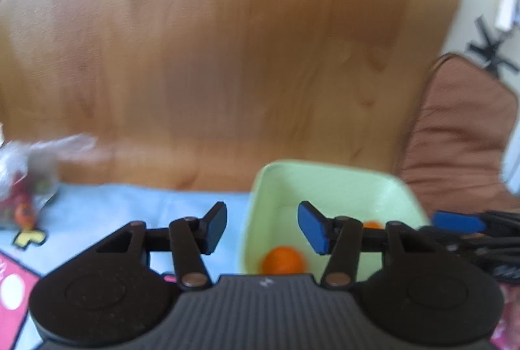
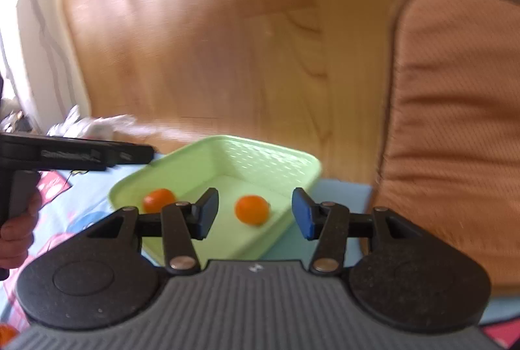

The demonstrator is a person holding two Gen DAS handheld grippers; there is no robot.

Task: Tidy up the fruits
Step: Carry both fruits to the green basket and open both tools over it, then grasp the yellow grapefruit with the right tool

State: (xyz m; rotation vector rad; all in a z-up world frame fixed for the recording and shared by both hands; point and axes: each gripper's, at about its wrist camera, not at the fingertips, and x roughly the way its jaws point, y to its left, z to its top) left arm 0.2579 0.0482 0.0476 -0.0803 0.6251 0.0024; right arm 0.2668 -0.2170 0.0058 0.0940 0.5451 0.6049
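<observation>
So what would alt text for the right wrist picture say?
An open right gripper hovers over a green basket holding two oranges, on a blue mat. The left gripper shows at left, a brown cushion at right.

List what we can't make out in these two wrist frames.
- Plastic bag, left wrist view: motion blur and the frame's left edge; contents unreadable.
- Second orange, left wrist view: mostly behind the left gripper linkage.
- Orange in the green basket, right wrist view: partly behind the right gripper.
- Orange thing, right wrist view: cut off at the corner; unidentifiable.
</observation>
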